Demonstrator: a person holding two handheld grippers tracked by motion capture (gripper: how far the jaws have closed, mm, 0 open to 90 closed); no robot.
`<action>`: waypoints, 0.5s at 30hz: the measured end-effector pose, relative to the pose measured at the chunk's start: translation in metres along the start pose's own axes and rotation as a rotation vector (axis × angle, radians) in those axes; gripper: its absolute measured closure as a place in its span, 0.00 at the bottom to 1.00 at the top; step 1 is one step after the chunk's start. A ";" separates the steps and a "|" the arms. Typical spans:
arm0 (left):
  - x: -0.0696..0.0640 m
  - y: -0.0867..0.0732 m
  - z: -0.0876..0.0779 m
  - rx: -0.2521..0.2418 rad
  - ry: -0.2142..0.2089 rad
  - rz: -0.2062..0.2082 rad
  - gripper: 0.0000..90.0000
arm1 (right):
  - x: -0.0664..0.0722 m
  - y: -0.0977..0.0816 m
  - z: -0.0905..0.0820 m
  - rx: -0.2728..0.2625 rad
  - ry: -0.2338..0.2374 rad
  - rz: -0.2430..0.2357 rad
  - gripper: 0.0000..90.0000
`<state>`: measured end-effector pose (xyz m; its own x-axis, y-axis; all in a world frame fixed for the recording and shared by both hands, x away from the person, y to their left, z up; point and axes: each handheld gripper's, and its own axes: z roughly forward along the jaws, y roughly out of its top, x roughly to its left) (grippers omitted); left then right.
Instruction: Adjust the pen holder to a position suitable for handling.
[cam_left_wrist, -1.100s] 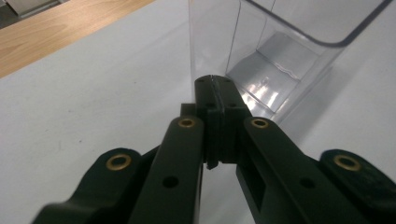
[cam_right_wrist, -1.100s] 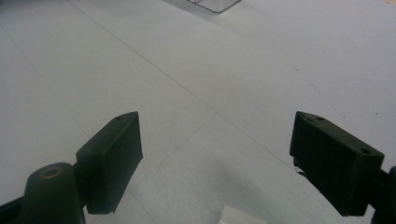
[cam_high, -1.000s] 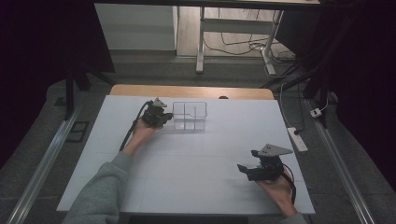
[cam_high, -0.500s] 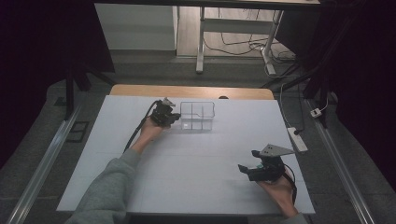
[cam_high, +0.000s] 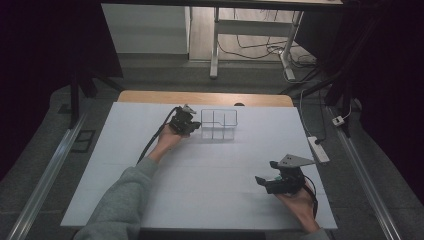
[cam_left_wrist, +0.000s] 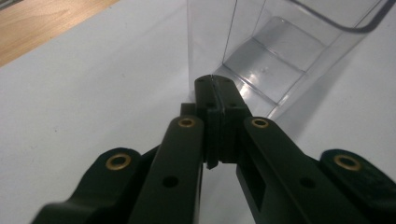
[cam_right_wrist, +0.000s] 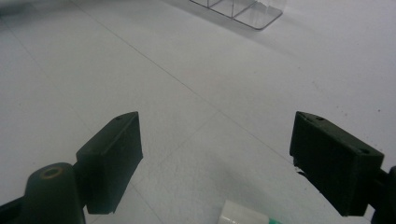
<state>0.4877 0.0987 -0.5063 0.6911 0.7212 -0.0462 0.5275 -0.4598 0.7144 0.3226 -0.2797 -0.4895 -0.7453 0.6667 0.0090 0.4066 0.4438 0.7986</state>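
Note:
A clear plastic box (cam_high: 218, 123) with dividers stands at the back middle of the white table (cam_high: 210, 170). My left gripper (cam_high: 195, 127) is shut, its tips at the box's left side. In the left gripper view its black jaws (cam_left_wrist: 215, 84) meet right against the box's (cam_left_wrist: 280, 60) near corner; I cannot tell whether a wall is pinched. My right gripper (cam_high: 266, 176) rests open near the front right, held by a hand. Its jaws (cam_right_wrist: 215, 135) stand wide over bare table, with a small white and green thing (cam_right_wrist: 245, 217) just below them. The box (cam_right_wrist: 238, 9) shows far off.
A wooden strip (cam_high: 205, 97) borders the table's far edge. A white power strip (cam_high: 319, 148) lies off the right edge. Metal rails run along both sides on the floor. A cable (cam_high: 152, 142) trails from the left gripper.
The left hand and its gripper have shifted right along the back of the table, and the clear box has slid right with them. The right gripper has stayed put.

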 end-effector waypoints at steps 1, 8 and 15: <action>0.000 0.000 -0.001 0.002 0.004 0.000 0.99 | 0.000 0.000 0.000 0.003 0.000 -0.002 0.19; 0.000 -0.009 -0.025 0.004 0.025 0.018 0.99 | -0.002 0.000 0.000 0.003 0.000 0.002 0.19; -0.010 -0.032 -0.060 0.000 0.030 0.034 0.99 | -0.004 -0.001 0.001 0.004 0.005 0.005 0.19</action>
<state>0.4341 0.1370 -0.4864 0.6936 0.7204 -0.0009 0.5041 -0.4844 0.7150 0.3255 -0.2820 -0.4904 -0.7455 0.6663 0.0161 0.4125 0.4422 0.7964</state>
